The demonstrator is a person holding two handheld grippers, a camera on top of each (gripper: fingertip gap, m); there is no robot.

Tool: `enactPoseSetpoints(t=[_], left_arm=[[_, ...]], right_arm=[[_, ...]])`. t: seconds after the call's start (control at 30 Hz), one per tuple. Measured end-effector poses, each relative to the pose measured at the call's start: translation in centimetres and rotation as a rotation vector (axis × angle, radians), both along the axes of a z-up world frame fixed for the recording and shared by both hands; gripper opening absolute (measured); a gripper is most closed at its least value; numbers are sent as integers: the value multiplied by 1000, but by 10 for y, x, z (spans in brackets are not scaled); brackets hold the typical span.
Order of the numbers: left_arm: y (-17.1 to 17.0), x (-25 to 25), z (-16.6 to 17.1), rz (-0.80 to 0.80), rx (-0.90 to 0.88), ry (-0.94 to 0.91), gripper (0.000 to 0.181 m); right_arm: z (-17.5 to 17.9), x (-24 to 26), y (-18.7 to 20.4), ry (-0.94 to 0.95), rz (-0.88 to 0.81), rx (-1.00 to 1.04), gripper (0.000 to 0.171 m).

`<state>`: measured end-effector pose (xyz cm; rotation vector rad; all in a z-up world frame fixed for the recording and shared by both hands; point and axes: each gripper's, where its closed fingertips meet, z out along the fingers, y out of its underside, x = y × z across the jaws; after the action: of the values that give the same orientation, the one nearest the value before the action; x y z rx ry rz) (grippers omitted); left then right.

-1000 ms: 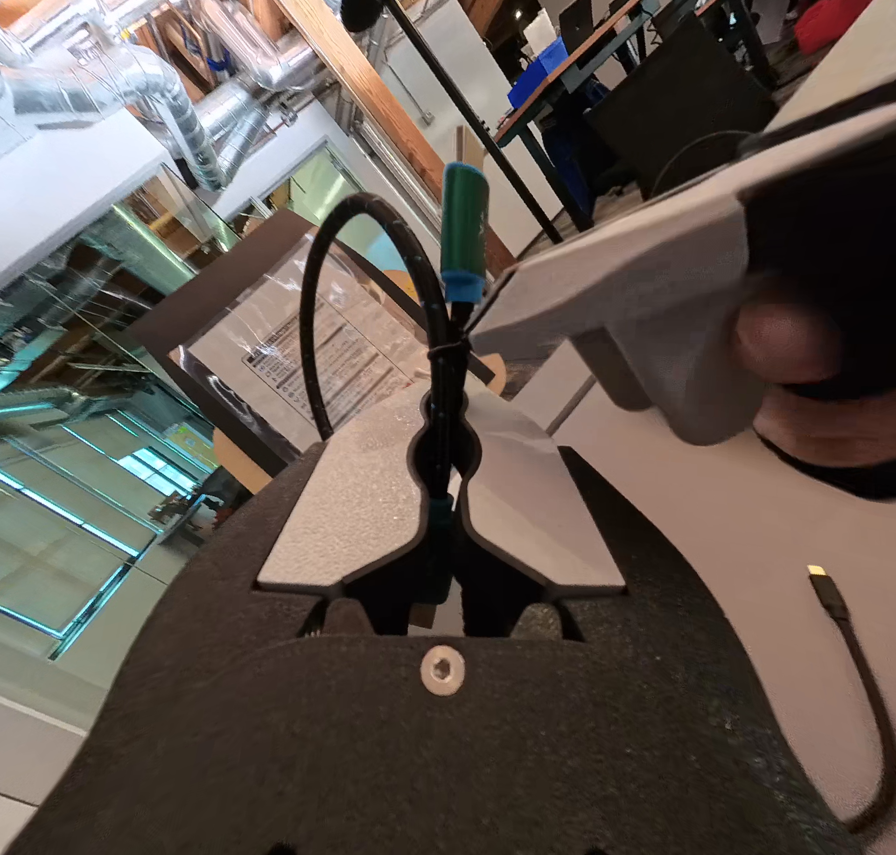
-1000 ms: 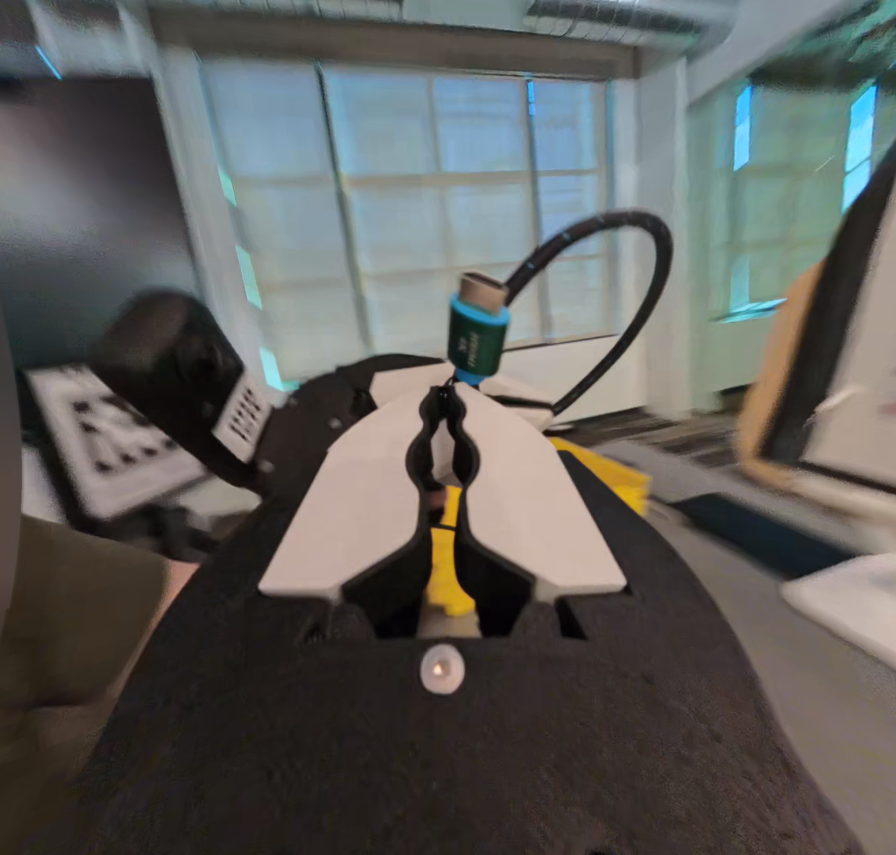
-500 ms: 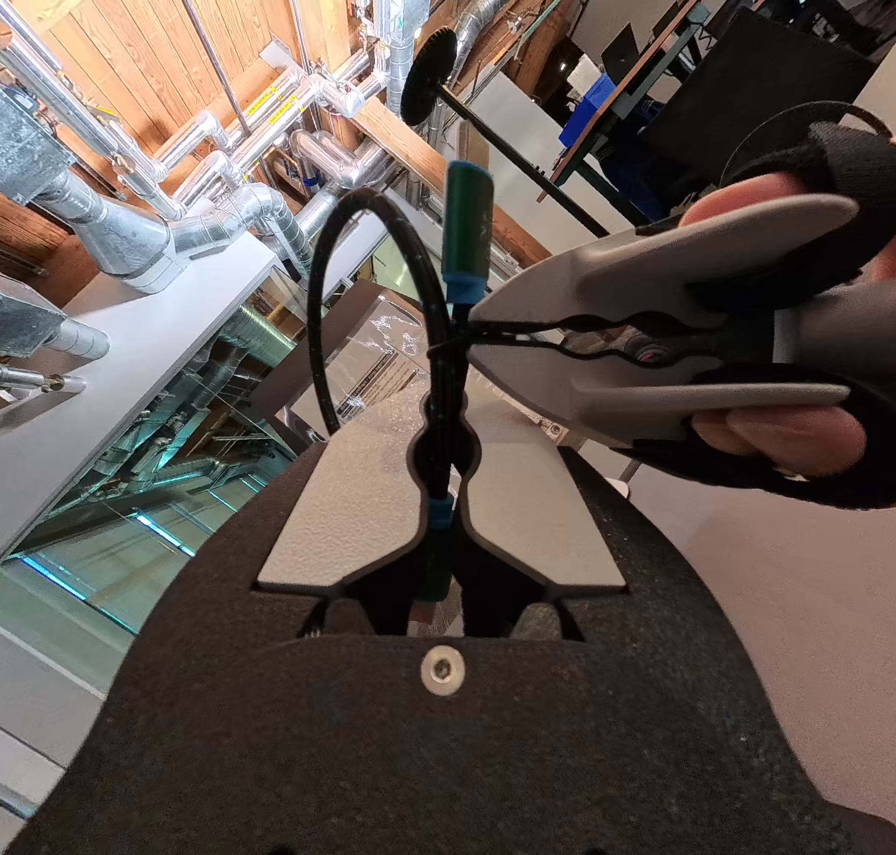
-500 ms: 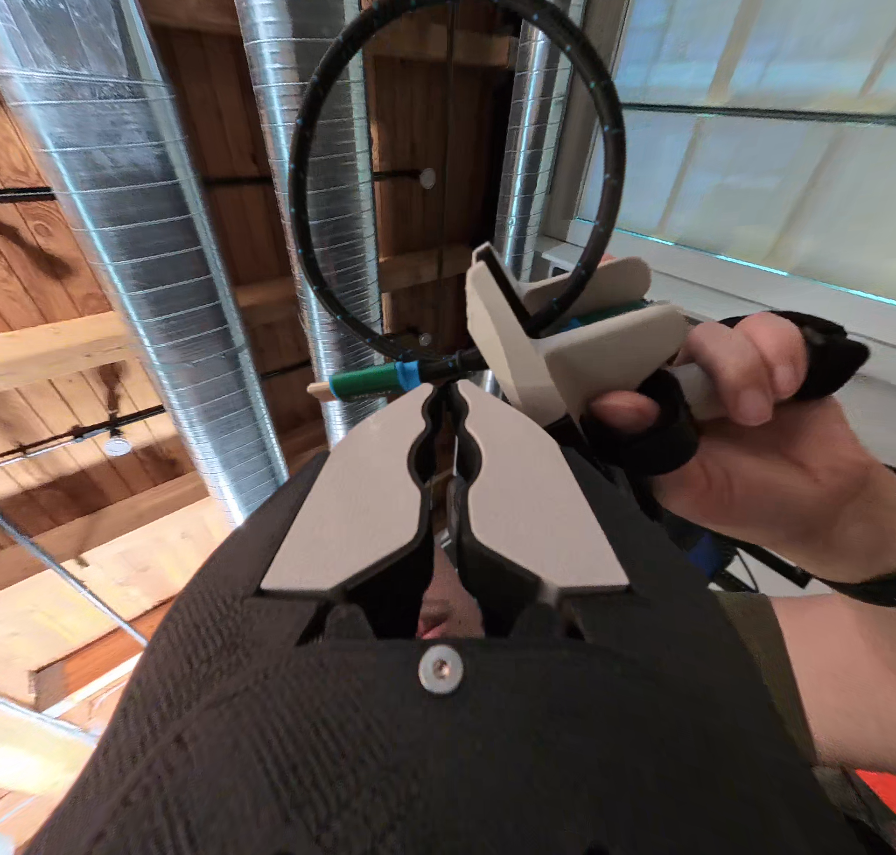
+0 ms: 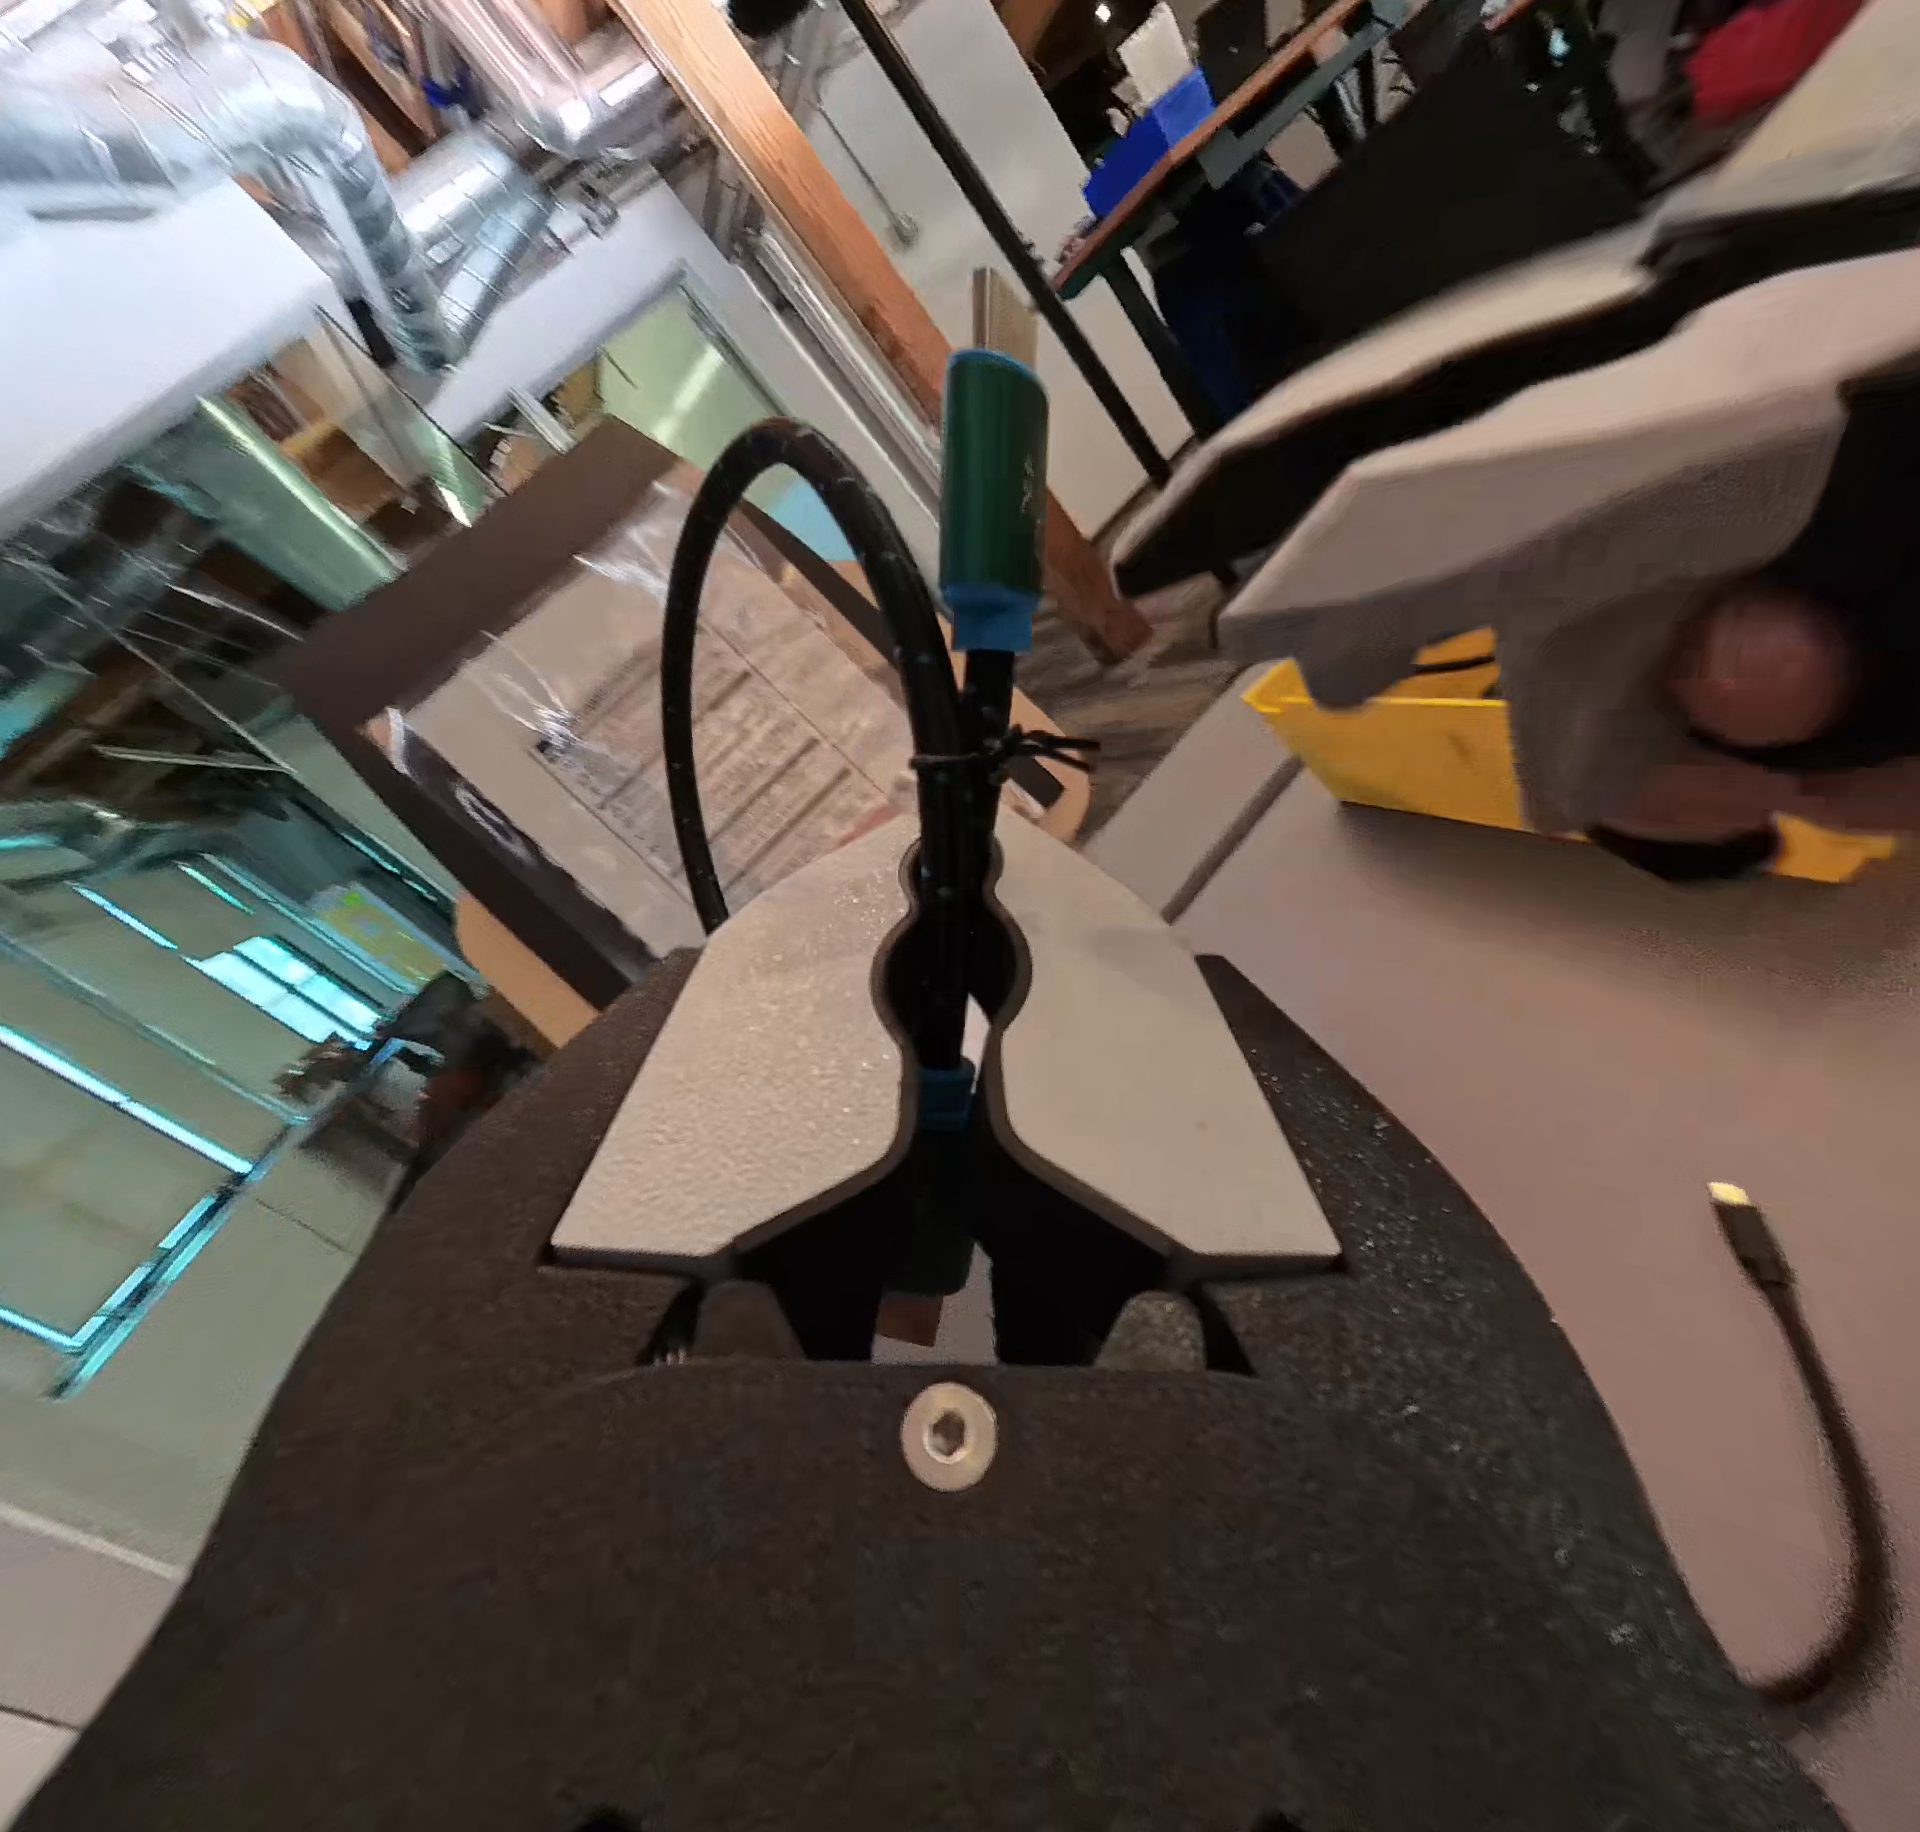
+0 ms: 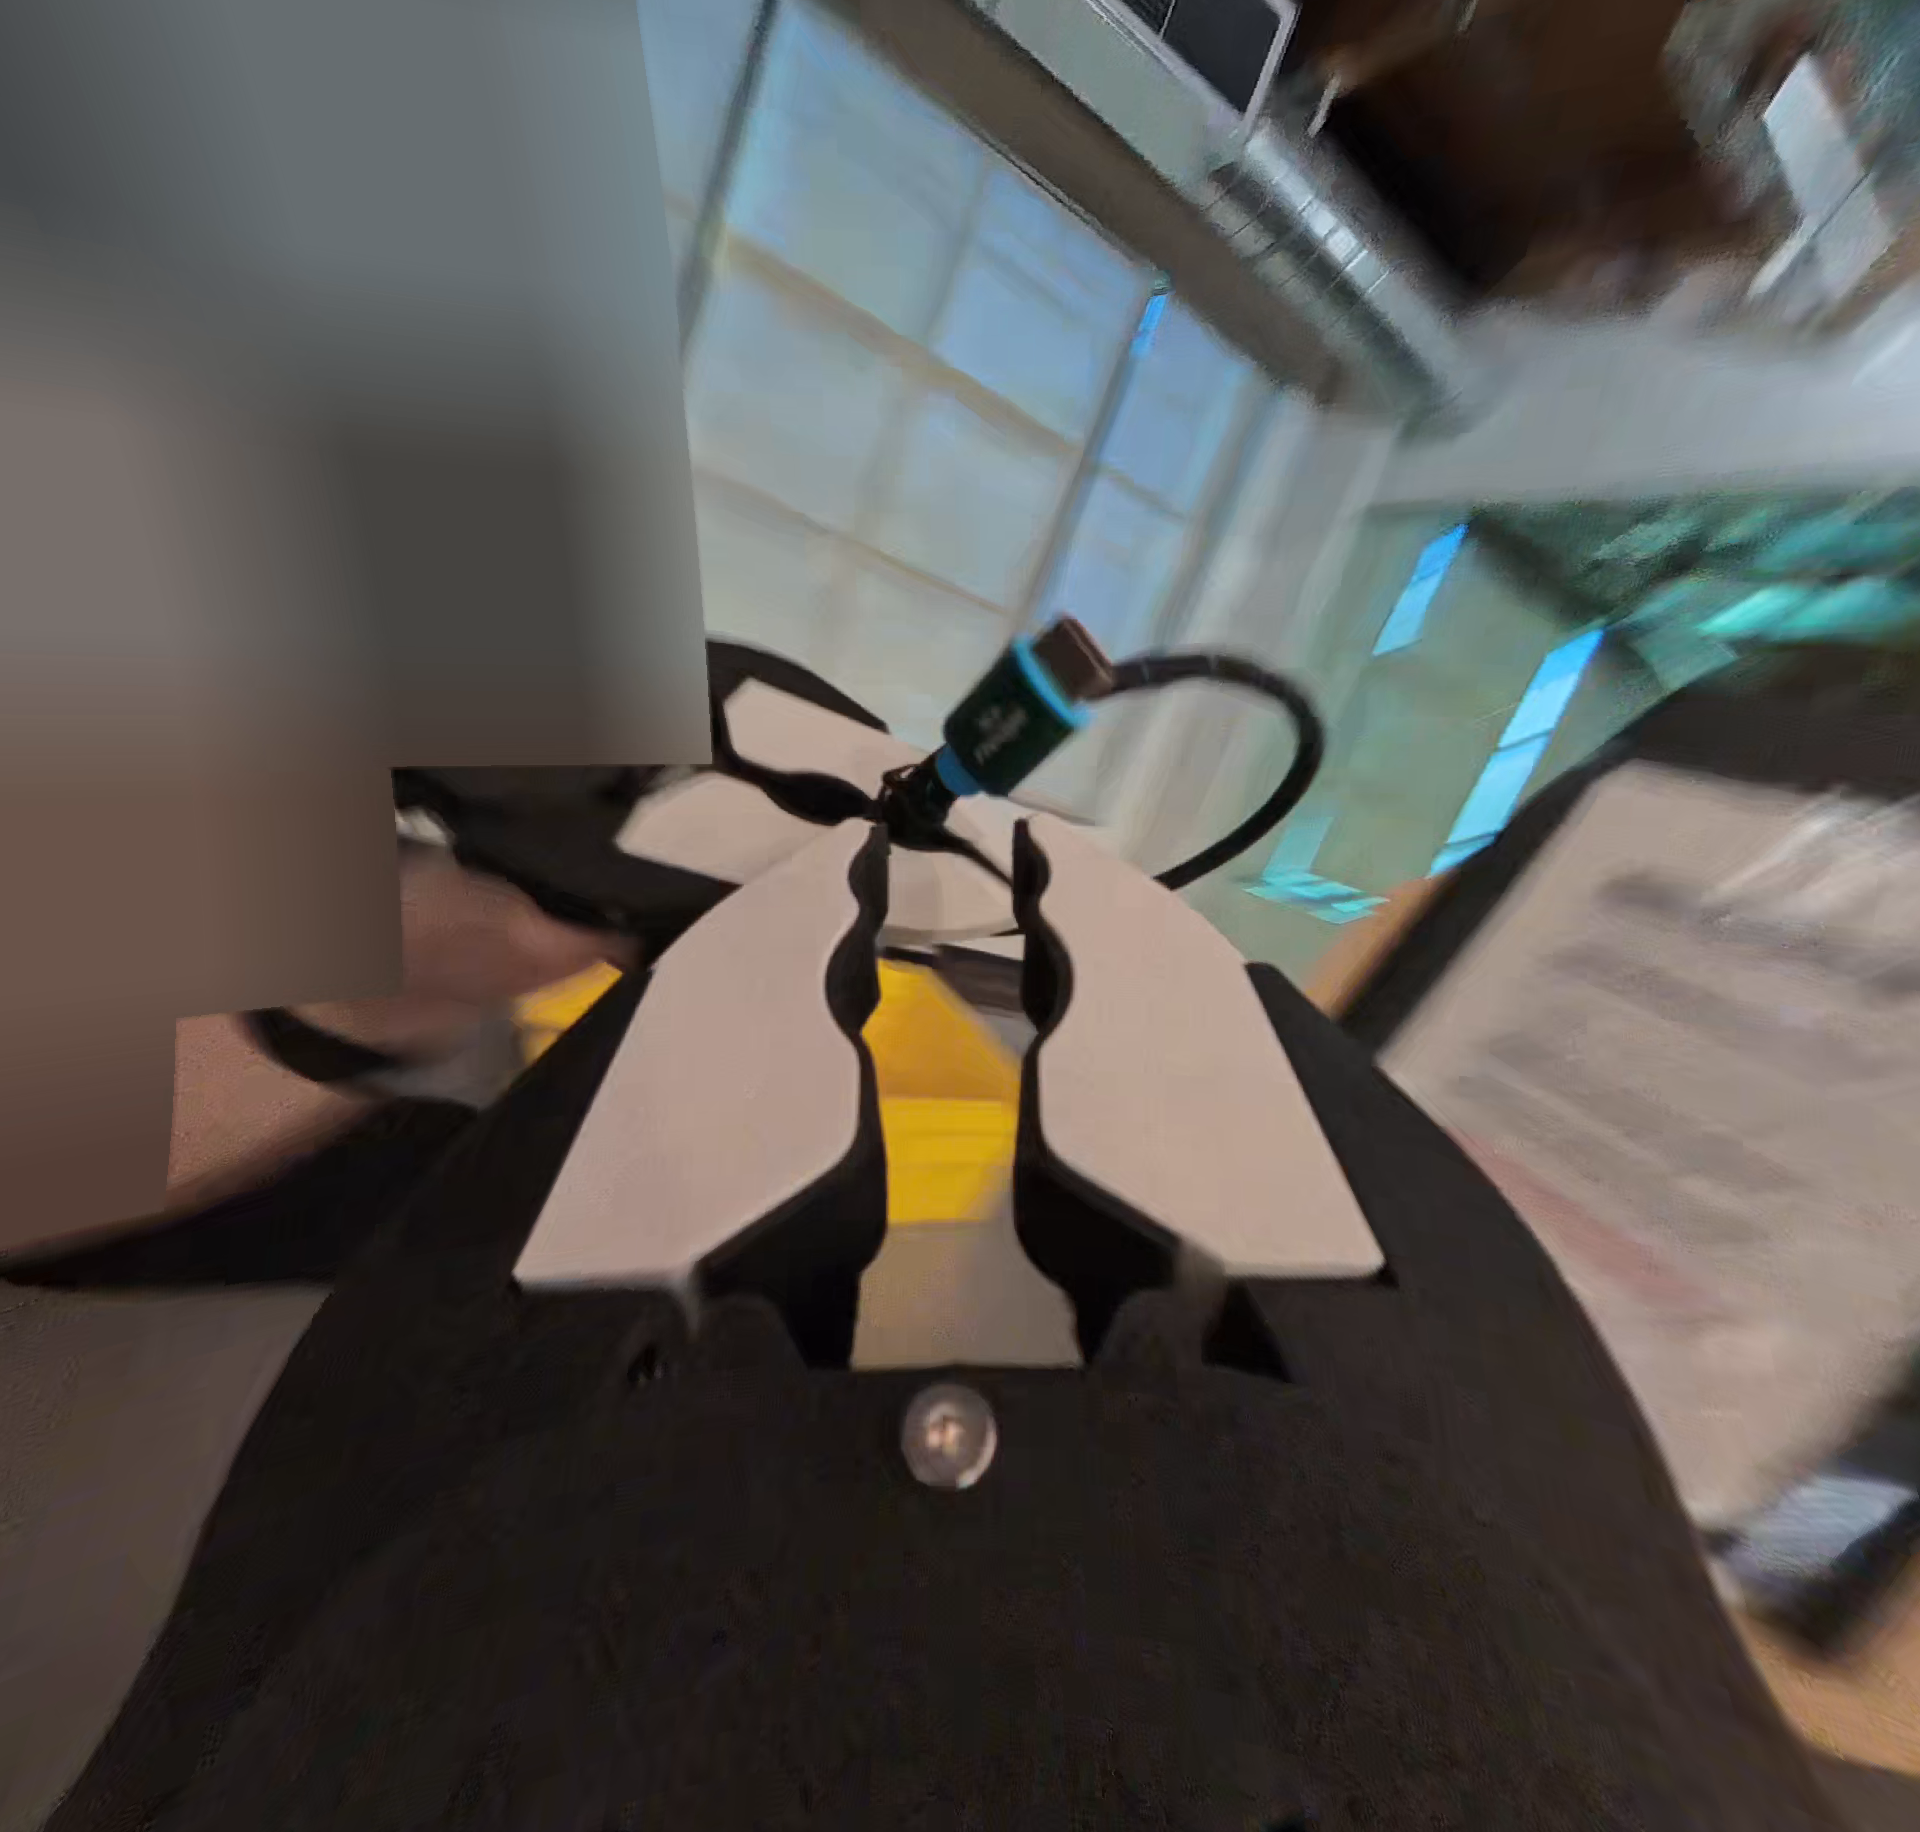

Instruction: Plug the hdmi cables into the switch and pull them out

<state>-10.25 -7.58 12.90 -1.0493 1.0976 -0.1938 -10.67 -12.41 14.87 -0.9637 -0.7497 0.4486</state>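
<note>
- HDMI cable point(image 5: 940, 826) sits bundled in my left gripper point(image 5: 951, 868), whose fingers are pressed together around the doubled black cord, so the loop arcs up and left past the tips.
- My left gripper tilts up off the grey table point(image 5: 1558, 1055), aimed at the glass wall and the ducts overhead, with open air all round the loop.
- My right gripper point(image 6: 945, 847) is spread, a clear gap between its two pale fingers point(image 6: 727, 1055), and it holds nothing; its tips sit just short of the cable tie on the bundle.
- In the left wrist view the right gripper point(image 5: 1247, 577) hangs to the right, apart from the cable, above the table's far edge.
- A yellow bin point(image 5: 1403, 743) lies under it on the table.
- The green plug point(image 5: 992, 473) stands upright above the left fingertips; in the right wrist view the plug point(image 6: 1013, 728) leans right, metal end up.
- A small black cable point(image 5: 1808, 1450) lies loose on the table to the right, its connector well apart from both grippers.
</note>
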Motion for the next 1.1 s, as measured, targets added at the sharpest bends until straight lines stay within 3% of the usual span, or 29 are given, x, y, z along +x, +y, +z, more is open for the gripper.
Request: enactPoseSetpoints(t=[0.03,0.1,0.2,0.37,0.5,0.87,1.1], left_arm=[[-1,2,-5,-14,-34,22,3],[-5,7,-15,-43,-109,62,3],[-11,11,-25,-87,-203,99,3],[-16,13,-36,-107,-274,152,3],[-16,15,-41,-99,-274,181,3],[-14,15,-44,-89,-262,196,3],[-13,14,-33,-78,-189,151,3]], right_arm=[[-1,-2,-4,-114,-118,134,25],[-7,-8,-9,-338,-322,369,25],[-21,-16,-10,-590,-473,559,25],[-24,-12,2,-682,-604,595,19],[-27,-9,6,-713,-626,576,10],[-25,-9,8,-695,-636,544,7],[-13,-5,5,-385,-392,233,3]])
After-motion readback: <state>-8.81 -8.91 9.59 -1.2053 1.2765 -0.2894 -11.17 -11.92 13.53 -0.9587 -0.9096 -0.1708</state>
